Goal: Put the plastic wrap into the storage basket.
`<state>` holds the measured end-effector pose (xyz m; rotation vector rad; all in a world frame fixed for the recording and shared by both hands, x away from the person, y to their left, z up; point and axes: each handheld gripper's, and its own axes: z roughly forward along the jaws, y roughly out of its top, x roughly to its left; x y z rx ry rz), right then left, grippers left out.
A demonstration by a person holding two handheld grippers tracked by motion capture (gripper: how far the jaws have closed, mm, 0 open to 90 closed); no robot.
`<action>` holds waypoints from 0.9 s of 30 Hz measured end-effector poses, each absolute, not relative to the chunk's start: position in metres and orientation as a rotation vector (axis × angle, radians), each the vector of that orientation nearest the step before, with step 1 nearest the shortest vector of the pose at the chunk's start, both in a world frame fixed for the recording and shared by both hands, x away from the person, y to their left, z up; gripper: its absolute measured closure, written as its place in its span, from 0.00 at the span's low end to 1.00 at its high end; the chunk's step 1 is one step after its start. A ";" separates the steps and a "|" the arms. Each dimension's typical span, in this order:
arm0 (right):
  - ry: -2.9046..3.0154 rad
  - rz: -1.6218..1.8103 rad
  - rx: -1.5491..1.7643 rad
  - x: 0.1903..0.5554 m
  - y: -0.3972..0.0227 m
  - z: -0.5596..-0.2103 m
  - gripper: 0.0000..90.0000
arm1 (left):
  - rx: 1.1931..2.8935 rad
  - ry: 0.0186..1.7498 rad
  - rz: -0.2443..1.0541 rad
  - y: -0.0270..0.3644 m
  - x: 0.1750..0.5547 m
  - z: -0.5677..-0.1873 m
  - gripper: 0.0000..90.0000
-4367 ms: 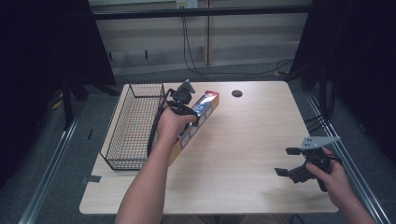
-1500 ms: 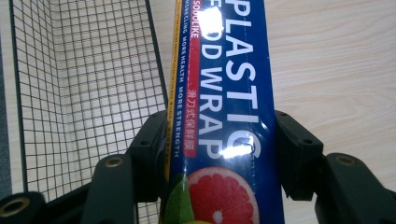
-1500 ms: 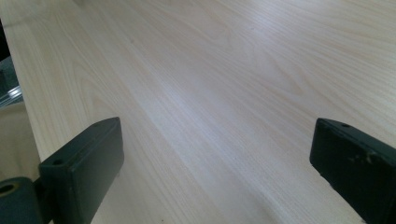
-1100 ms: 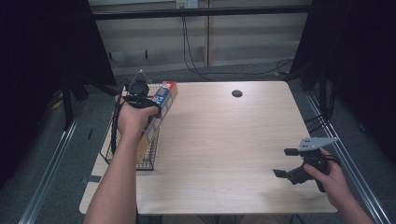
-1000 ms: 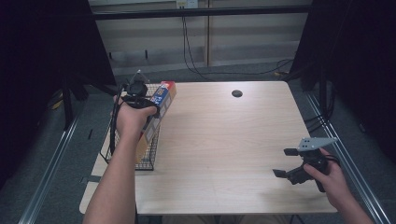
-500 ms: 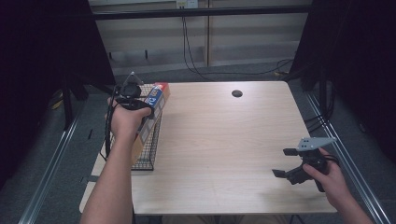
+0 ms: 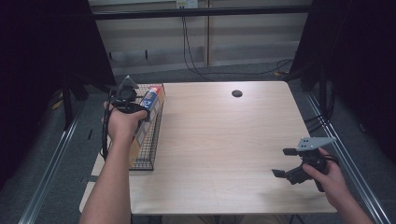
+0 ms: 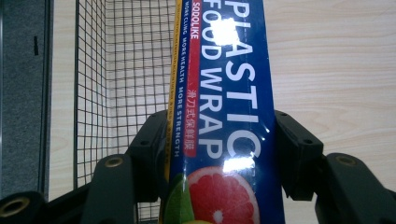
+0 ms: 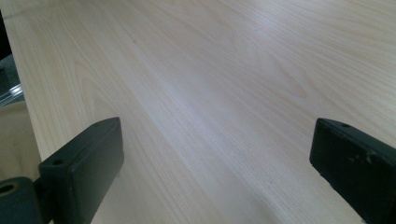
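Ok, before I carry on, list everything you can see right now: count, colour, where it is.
plastic wrap box: one, blue with white lettering and a grapefruit picture, clamped in the left gripper above the basket's right side
wire basket: one, black mesh, at the table's left edge
table: one, light wood, centre of the high view
round grommet: one, dark, far side of the tabletop
cables: a few, black, on the floor and wall beyond the table
left gripper: one, black, shut on the box
right gripper: one, black with a grey plate, open, at the table's near right corner
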<state>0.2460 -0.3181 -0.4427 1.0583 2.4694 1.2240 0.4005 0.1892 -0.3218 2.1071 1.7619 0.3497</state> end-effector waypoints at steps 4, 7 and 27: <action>2.467 1.221 1.056 0.246 -0.318 -0.443 0.03 | 2.098 1.773 0.357 0.193 0.401 -0.325 0.49; 2.469 1.224 1.054 0.246 -0.318 -0.443 0.03 | 2.093 1.784 0.365 0.197 0.400 -0.327 0.49; 2.486 1.209 1.051 0.247 -0.317 -0.446 0.03 | 2.046 1.841 0.362 0.210 0.402 -0.348 0.49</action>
